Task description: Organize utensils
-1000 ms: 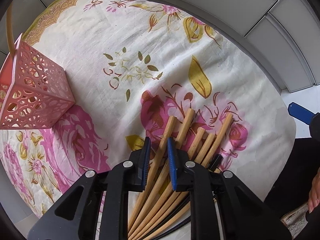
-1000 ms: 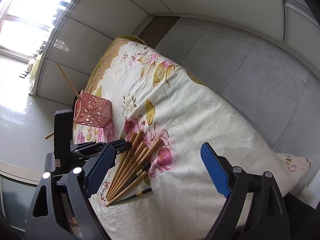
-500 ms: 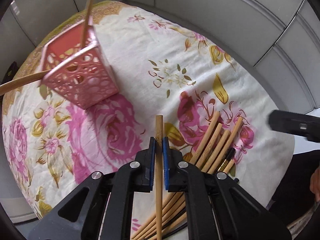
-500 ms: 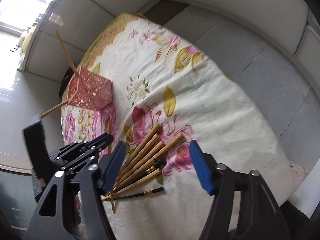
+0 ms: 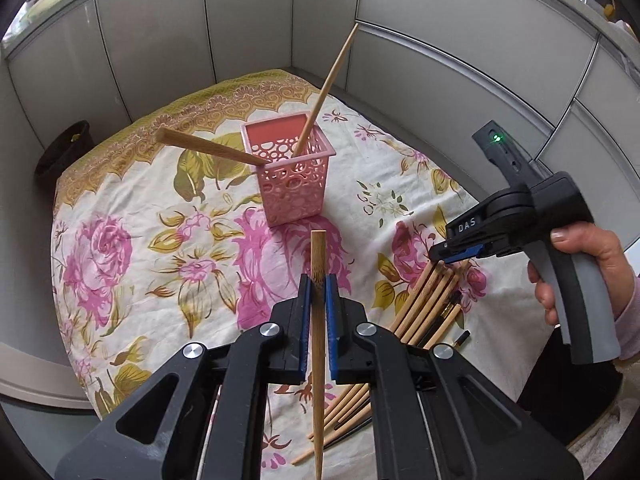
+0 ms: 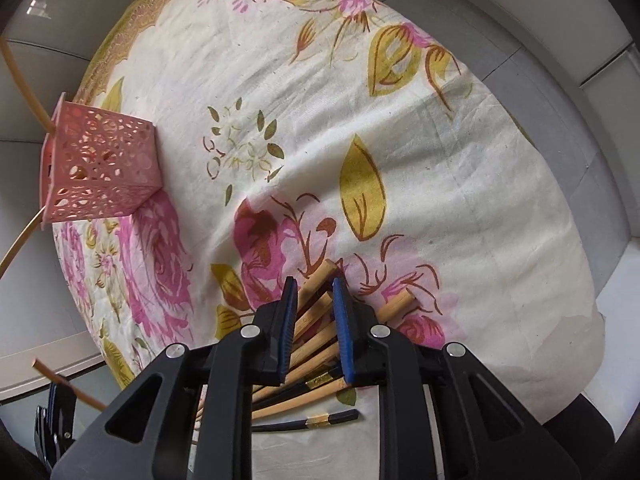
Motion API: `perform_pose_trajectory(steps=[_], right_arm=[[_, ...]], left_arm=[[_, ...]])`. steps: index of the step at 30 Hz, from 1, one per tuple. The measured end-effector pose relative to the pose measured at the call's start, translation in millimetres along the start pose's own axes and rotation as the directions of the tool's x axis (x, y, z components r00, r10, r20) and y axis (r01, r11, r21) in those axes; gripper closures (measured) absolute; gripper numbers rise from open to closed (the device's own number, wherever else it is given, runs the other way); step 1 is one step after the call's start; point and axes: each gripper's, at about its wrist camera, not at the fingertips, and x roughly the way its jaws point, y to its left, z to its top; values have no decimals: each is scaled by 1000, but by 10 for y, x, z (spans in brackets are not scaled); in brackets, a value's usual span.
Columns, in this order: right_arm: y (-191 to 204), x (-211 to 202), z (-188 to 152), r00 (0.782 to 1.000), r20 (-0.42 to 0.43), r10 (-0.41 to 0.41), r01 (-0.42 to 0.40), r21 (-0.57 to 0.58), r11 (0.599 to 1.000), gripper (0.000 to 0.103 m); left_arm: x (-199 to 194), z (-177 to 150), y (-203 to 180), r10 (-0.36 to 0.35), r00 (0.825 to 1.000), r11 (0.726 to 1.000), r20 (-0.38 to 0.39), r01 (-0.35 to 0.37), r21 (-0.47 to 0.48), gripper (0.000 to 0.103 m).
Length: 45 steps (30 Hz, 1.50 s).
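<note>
Two chopsticks already lean in the pink basket [image 5: 294,178], their lower ends hidden inside it. Behind the right claw [image 6: 315,320], part of the chopstick pile [image 6: 316,344] is masked; its jaws are closing over the sticks, pads not yet pressing. A second ago the left claw [image 5: 316,294] sat at the pile; now it clamps one bamboo chopstick [image 5: 319,320], raised, basket at twelve o'clock. Open floral cloth [image 5: 160,240] on the worktop lies between.
</note>
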Motion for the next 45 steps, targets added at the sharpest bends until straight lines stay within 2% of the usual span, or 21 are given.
perform_pose_trajectory(steps=[4,5,6,7,8,9,10,12,13,16,17,20,21,23,28,31,32,37,40,41,45], right_arm=[[192,38,65,1000,14,9,-9,-16,1000,80],[249,42,75,1000,21,-7,8,-28,1000,74],[328,50,81,1000,22,-22,23,-53,998,66],[424,81,84,1000,9,-14,15,-91,996,41],[522,128,91,1000,-10,-11,10,-129,992,24],[613,166,84,999,-11,-32,30,-156,987,21],[665,176,66,997,21,-71,74,-147,986,24],[662,134,6,984,107,-144,152,-67,986,47],[673,113,-14,980,136,-142,152,-65,986,68],[513,69,18,989,119,-83,87,-25,996,87],[430,61,43,994,102,-36,36,4,999,89],[267,32,107,996,88,21,-26,53,998,92],[254,12,96,995,99,17,-23,59,998,92],[242,-75,67,986,145,81,-88,42,995,93],[364,-558,-171,927,314,205,-171,-132,976,93],[368,-775,-376,893,369,258,-190,-211,959,94],[332,-801,-432,890,367,271,-200,-220,955,94],[221,-672,-424,912,285,296,-266,-140,954,94],[100,-499,-284,938,218,269,-265,-48,963,93],[54,-439,-238,943,200,264,-266,-18,964,93],[-81,-248,-78,962,161,219,-228,41,973,93]], left_arm=[[-98,-58,150,7,1000,1000,12,-6,-31,96],[-107,-65,185,9,1000,999,13,-9,-41,97],[-114,-71,220,15,1000,999,14,-14,-52,97],[-126,-79,255,18,1000,998,16,-17,-62,97],[-139,-83,277,19,1000,998,20,-17,-68,96],[-154,-88,288,21,1000,997,23,-19,-70,96],[-172,-95,296,23,999,997,27,-21,-71,96],[-218,-107,313,23,999,997,36,-20,-76,96],[-246,-115,322,26,999,997,42,-22,-80,96],[-331,-134,343,22,998,996,61,-17,-87,96],[-342,-141,349,25,998,996,64,-19,-88,96],[-363,-154,363,27,997,995,69,-21,-95,96],[-374,-158,369,30,997,995,73,-23,-97,96],[-424,-162,391,31,995,994,90,-21,-107,96],[-586,-141,425,37,987,991,159,-16,-134,96],[-623,-129,367,21,985,992,169,1,-126,96],[-596,-132,358,16,987,992,158,4,-126,96],[-155,-166,437,-3,1000,983,24,8,-184,96],[257,-160,563,15,997,970,-77,-33,-239,93],[388,-162,608,29,994,966,-106,-55,-253,86],[785,-127,711,64,980,963,-190,-110,-245,71]])
